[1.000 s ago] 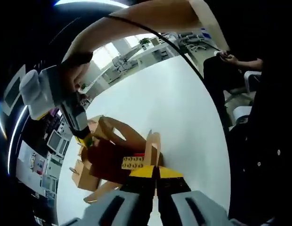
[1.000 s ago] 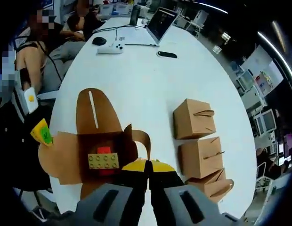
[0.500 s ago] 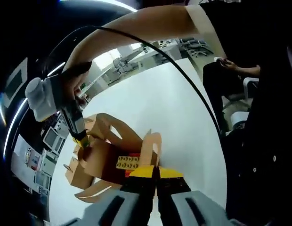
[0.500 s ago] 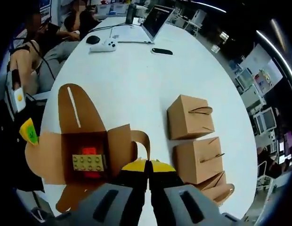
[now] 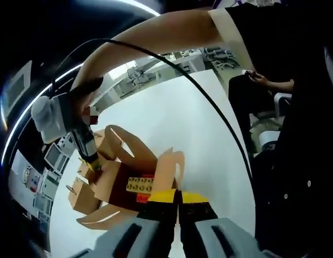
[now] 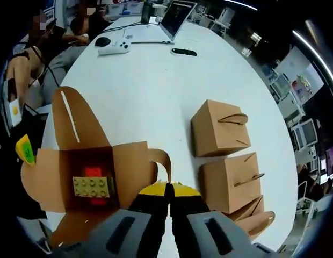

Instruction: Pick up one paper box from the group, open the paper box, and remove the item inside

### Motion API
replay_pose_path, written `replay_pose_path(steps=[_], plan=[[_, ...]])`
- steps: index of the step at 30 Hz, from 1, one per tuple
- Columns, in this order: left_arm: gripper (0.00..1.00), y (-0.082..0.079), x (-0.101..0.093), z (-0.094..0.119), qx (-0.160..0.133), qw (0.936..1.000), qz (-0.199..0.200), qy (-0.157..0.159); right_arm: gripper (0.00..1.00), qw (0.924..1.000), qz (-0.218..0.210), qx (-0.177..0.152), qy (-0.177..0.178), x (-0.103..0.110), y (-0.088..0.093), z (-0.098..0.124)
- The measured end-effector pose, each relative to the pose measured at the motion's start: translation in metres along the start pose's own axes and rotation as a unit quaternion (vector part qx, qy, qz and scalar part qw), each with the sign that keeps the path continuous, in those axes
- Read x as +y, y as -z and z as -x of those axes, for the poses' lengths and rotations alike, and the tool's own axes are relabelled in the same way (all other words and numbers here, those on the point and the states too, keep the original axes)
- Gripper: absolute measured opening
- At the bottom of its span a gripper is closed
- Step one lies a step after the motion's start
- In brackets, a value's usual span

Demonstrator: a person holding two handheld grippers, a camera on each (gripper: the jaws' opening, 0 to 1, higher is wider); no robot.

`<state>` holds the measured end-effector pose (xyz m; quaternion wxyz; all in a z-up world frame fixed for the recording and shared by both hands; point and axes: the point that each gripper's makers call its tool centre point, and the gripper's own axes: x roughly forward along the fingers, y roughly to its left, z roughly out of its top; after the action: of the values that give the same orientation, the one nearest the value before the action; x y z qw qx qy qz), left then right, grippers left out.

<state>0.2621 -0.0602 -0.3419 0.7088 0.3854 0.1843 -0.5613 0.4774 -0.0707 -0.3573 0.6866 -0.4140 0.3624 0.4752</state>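
In the right gripper view, the right gripper [image 6: 167, 189] has its yellow-tipped jaws pressed together on the edge of a curved flap of the opened brown paper box [image 6: 80, 180]. The box lies on the white oval table [image 6: 156, 80], flaps spread outward, its interior exposed. Inside sit a tan studded building brick [image 6: 91, 186] and a red brick [image 6: 92, 172] partly under it. At the box's far-left flap, the yellow-and-green tip of the left gripper [image 6: 24, 150] touches the cardboard.

To the right of the open box stands a row of closed brown paper boxes [image 6: 223, 150] with slotted tops — three are visible, set just beside one another. Farther along the table lie a black phone [image 6: 183, 52], a white game controller [image 6: 114, 48], a black mouse [image 6: 102, 41] and an open laptop [image 6: 174, 13].

In the left gripper view, the left gripper [image 5: 177, 194] jaws are likewise closed on a flap of the open box [image 5: 123, 180], with the tan brick [image 5: 139, 184] visible inside.
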Motion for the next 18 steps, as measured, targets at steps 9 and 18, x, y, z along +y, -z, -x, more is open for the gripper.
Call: replay_pose_path(steps=[9, 18], plan=[[0.03, 0.003, -0.002, -0.001, 0.006, 0.9999, -0.002, 0.008, 0.03, 0.9998, -0.016, -0.012, -0.005, 0.001, 0.004, -0.007], [0.05, -0.007, 0.006, 0.006, -0.012, 0.9998, 0.008, -0.013, 0.04, 0.9996, -0.011, -0.026, 0.009, -0.001, -0.002, 0.007]])
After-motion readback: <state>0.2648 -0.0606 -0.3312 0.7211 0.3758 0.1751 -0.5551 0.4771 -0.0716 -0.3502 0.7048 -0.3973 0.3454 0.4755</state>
